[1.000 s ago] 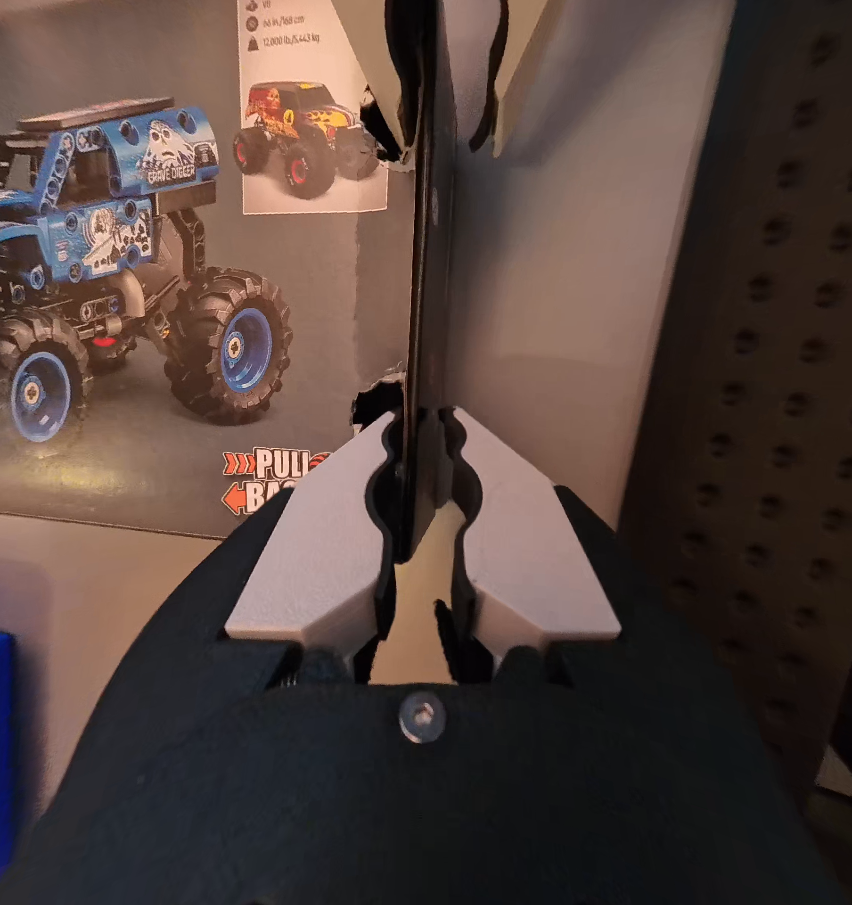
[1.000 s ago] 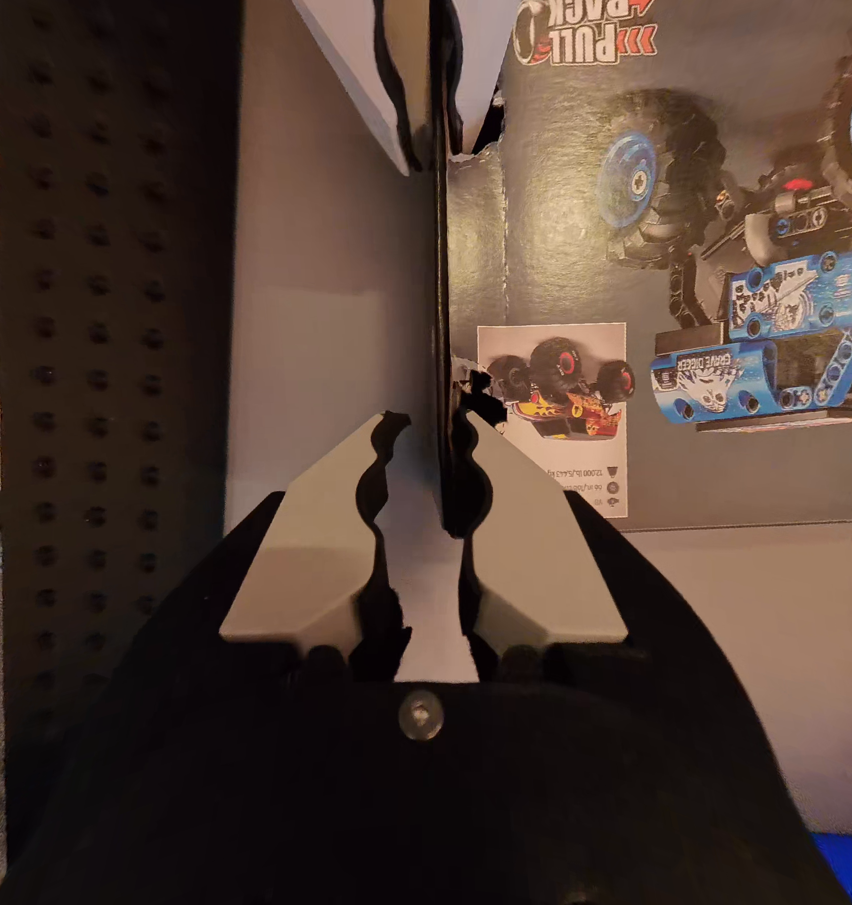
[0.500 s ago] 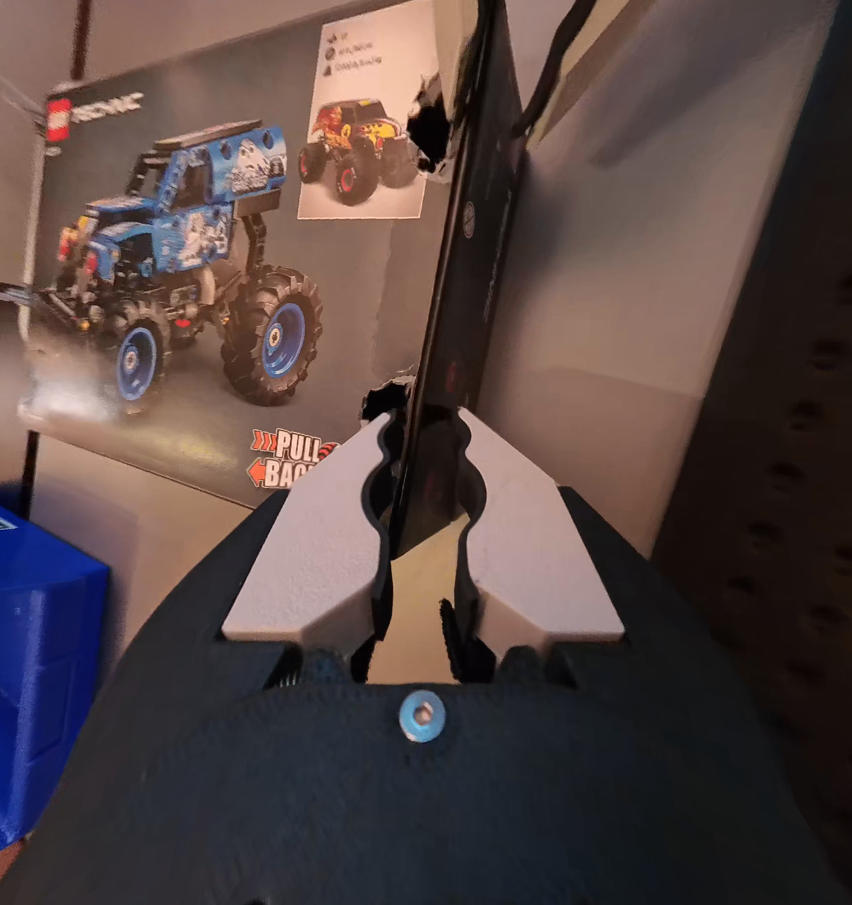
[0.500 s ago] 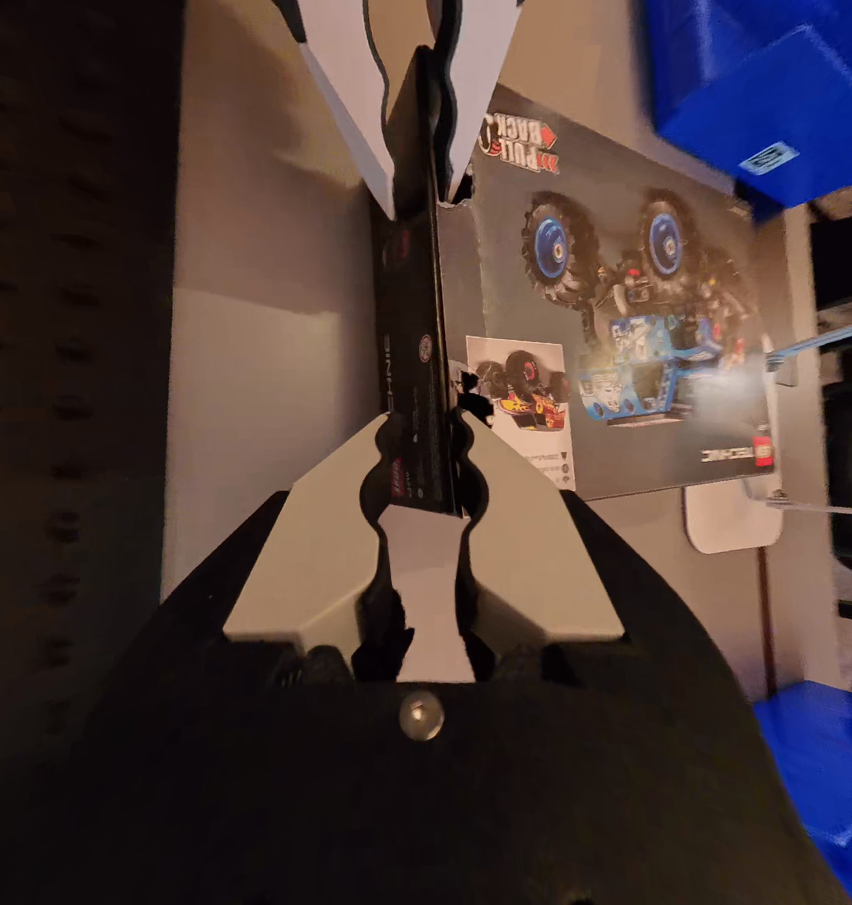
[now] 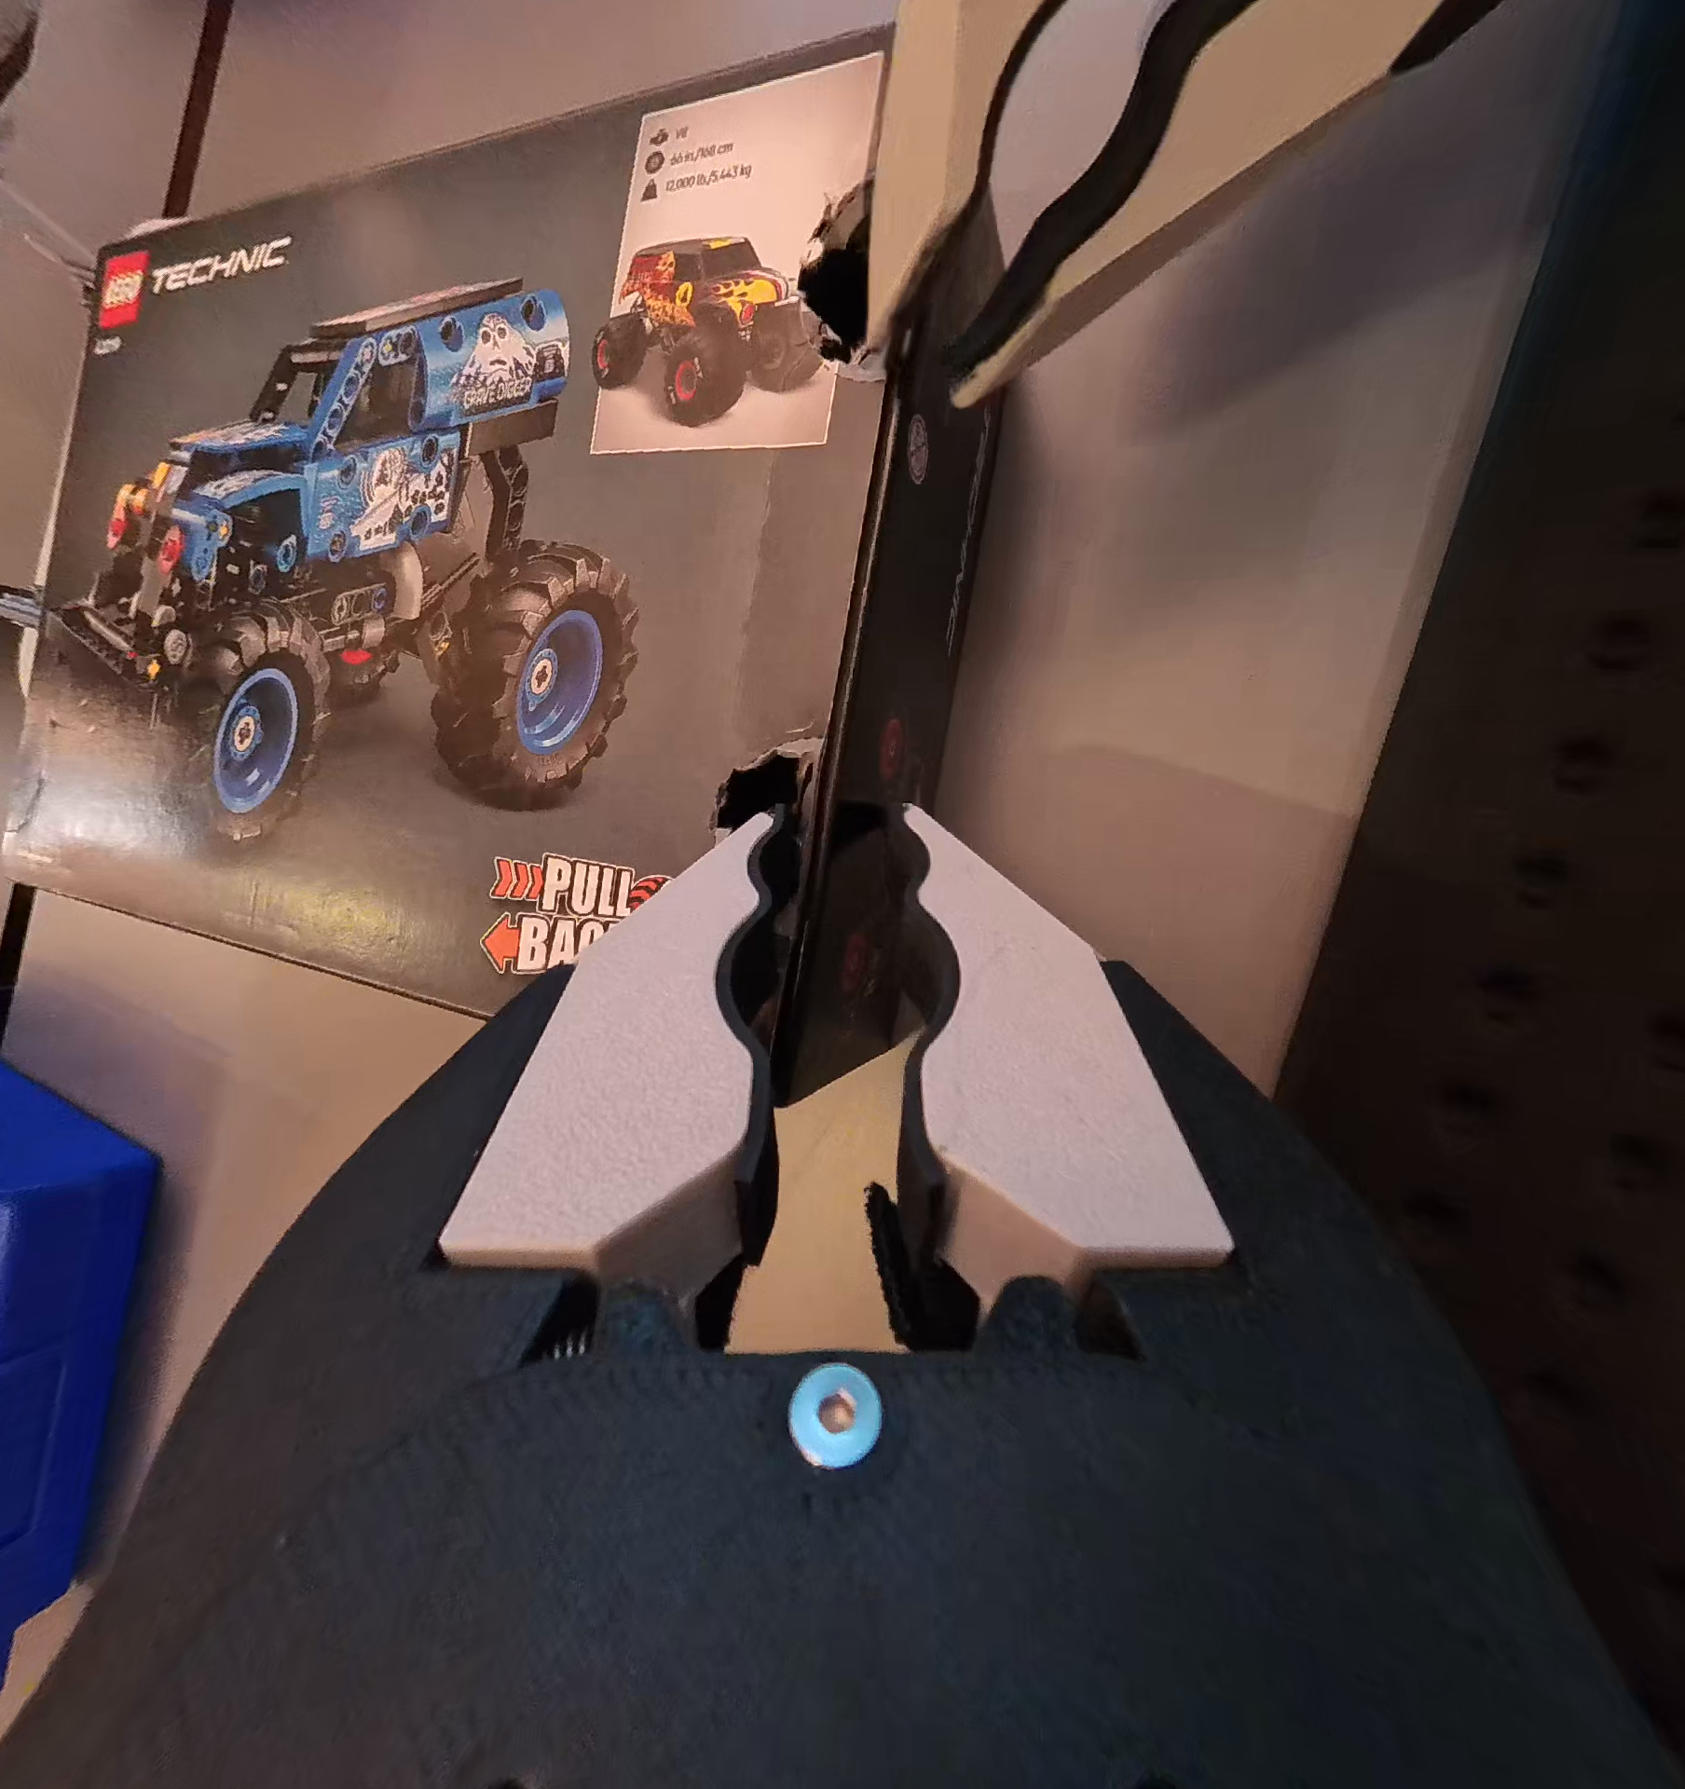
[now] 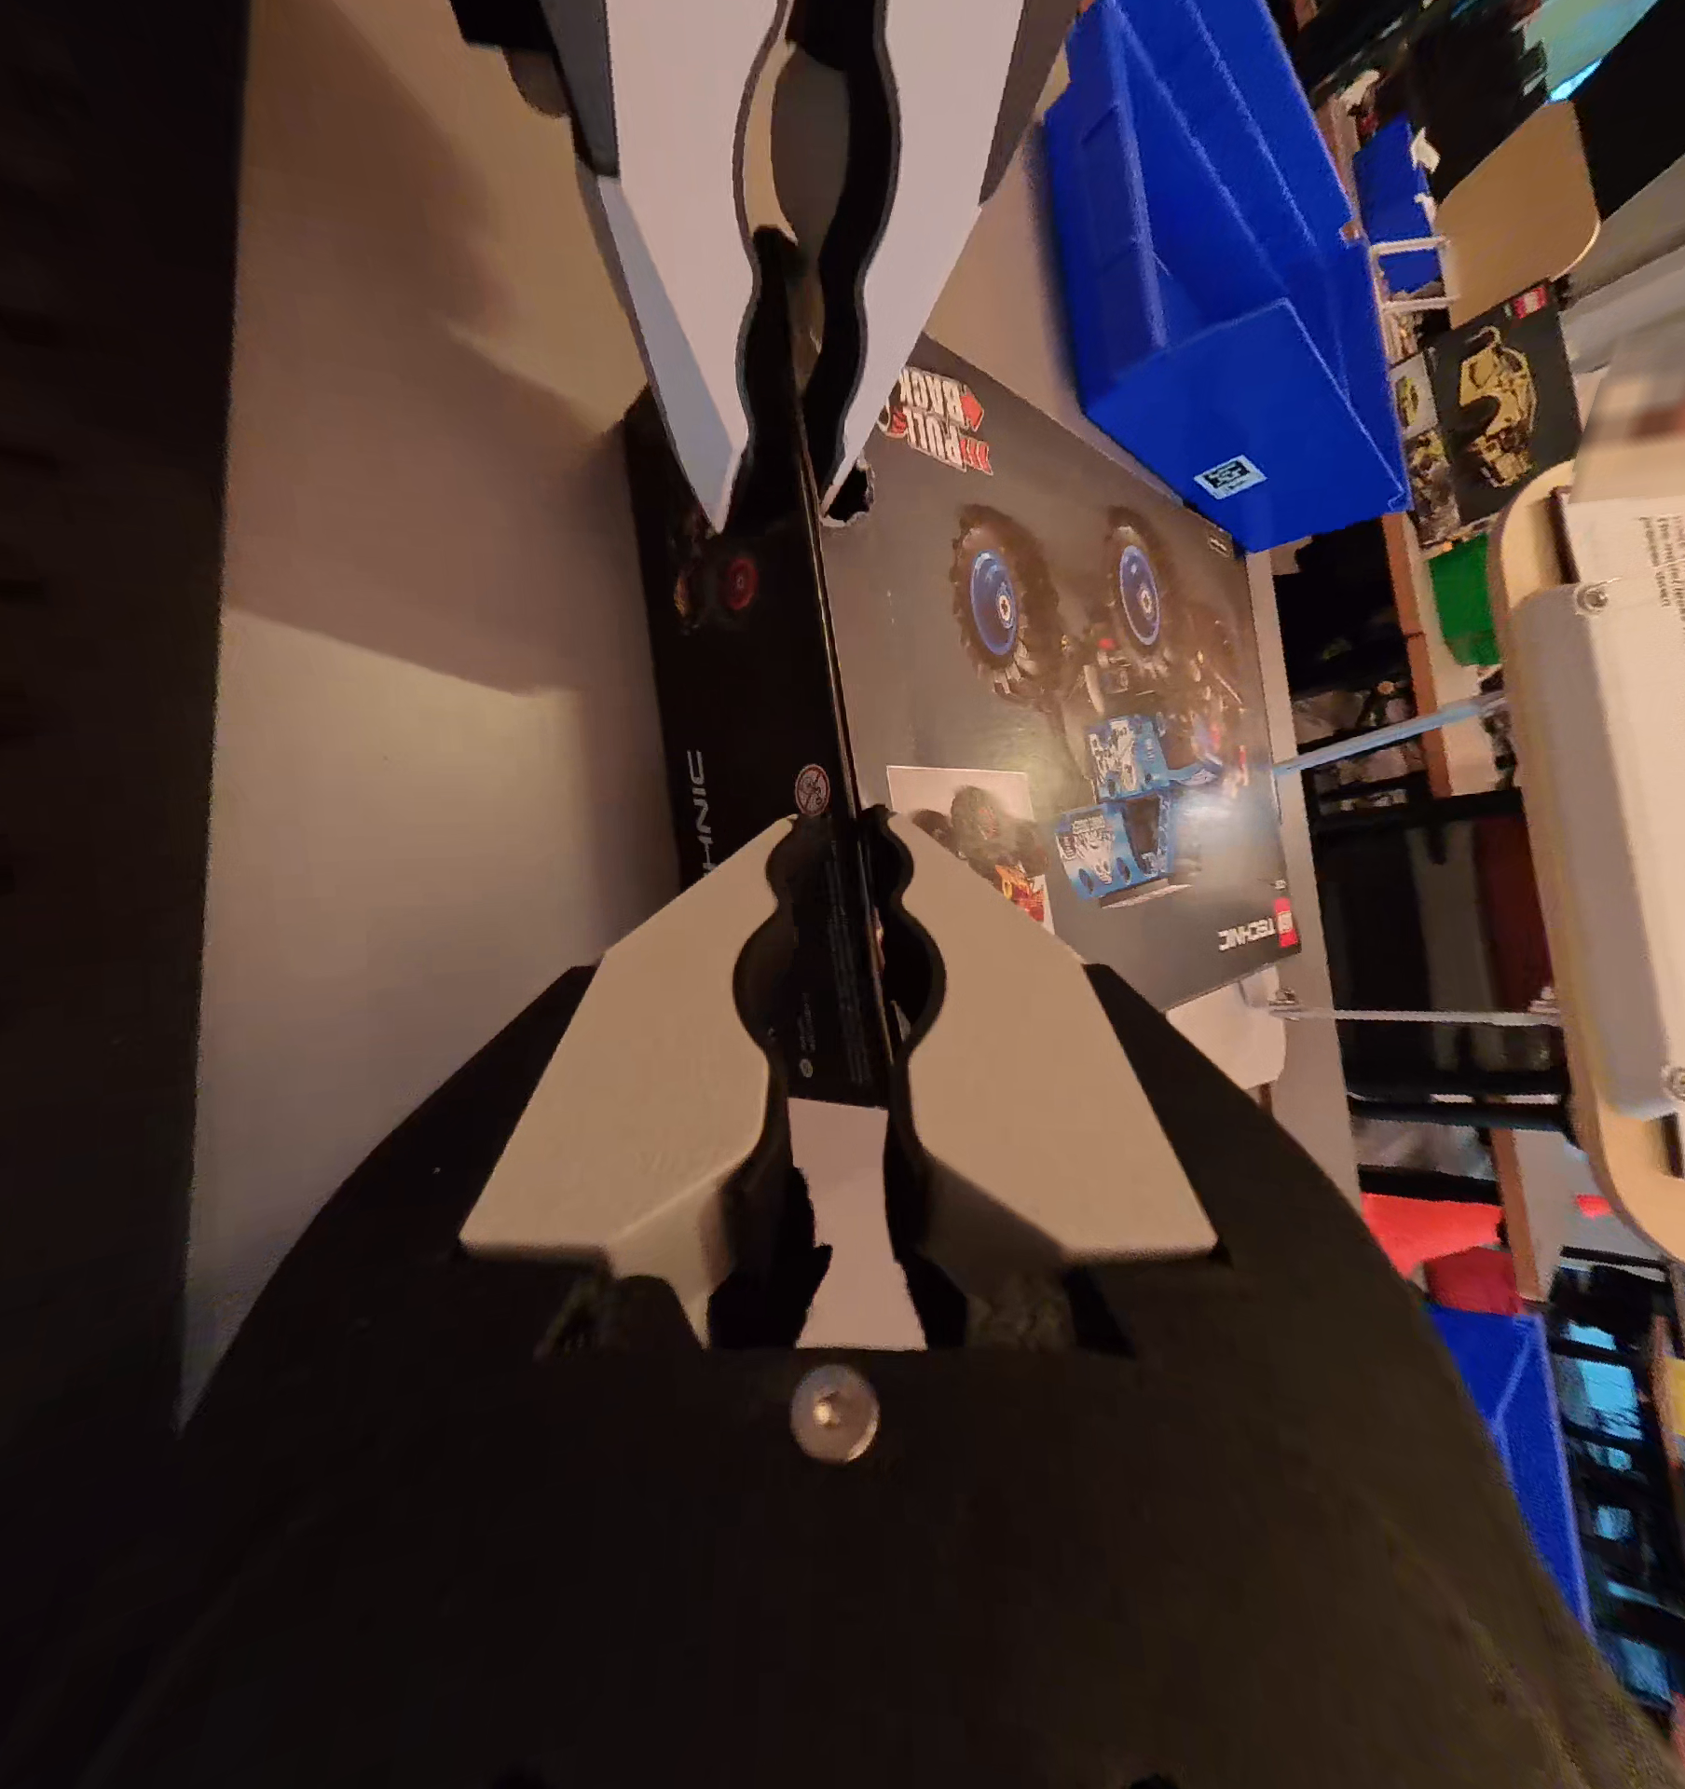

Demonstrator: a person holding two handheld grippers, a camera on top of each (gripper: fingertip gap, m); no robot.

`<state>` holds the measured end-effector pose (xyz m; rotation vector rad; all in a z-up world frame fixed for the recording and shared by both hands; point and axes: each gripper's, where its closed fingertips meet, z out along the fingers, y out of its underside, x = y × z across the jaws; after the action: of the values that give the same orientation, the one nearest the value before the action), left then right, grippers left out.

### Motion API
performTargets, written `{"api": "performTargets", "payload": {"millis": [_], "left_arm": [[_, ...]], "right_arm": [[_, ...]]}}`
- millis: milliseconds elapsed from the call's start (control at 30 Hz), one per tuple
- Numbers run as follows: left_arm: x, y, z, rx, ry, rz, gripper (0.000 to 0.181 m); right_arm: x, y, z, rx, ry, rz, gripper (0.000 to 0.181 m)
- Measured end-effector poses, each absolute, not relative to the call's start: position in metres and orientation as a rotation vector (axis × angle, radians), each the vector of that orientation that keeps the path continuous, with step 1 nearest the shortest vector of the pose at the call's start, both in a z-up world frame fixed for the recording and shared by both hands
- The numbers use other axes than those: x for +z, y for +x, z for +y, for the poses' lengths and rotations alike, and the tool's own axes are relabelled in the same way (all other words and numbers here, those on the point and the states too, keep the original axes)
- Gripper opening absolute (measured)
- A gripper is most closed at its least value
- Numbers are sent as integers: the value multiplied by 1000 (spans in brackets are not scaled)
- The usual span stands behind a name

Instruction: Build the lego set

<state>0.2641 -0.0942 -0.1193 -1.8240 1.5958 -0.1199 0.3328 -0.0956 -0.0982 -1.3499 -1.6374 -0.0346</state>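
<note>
The left gripper is closed down narrow on the black end flap of the lego box, the thin card pinched between its wavy inner faces near the fingertips. In the left wrist view the flap stands edge-on, running up from the jaws, and the box's printed front with the blue truck spreads to the left, lying against the pale table. At the top the right gripper comes in from the far side and clamps the other end of the same flap. Torn holes show in the card beside both grips. A blue bin sits at the lower left, and a dark pegboard fills the right side.

In the right wrist view the right gripper is likewise nearly closed, holding the flap between its fingertips. The left gripper grips the far end at the top. The box front lies to the right, upside down from here, with a blue bin just beyond it. The pegboard is on the left. Shelves and clutter on the far right are blurred.
</note>
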Motion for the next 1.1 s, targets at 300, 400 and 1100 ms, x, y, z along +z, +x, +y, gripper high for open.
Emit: {"api": "performTargets", "payload": {"millis": [300,400,1100], "left_arm": [[-120,266,-95,-114,-1825,1615,16],[-120,266,-95,-111,-1825,1620,16],[-121,266,-95,-99,-1835,1608,15]], "right_arm": [[-103,324,-93,-54,-1346,-1649,14],[-105,321,-93,-81,-1338,-1652,20],[-103,320,-96,-25,-1350,-1634,1]]}}
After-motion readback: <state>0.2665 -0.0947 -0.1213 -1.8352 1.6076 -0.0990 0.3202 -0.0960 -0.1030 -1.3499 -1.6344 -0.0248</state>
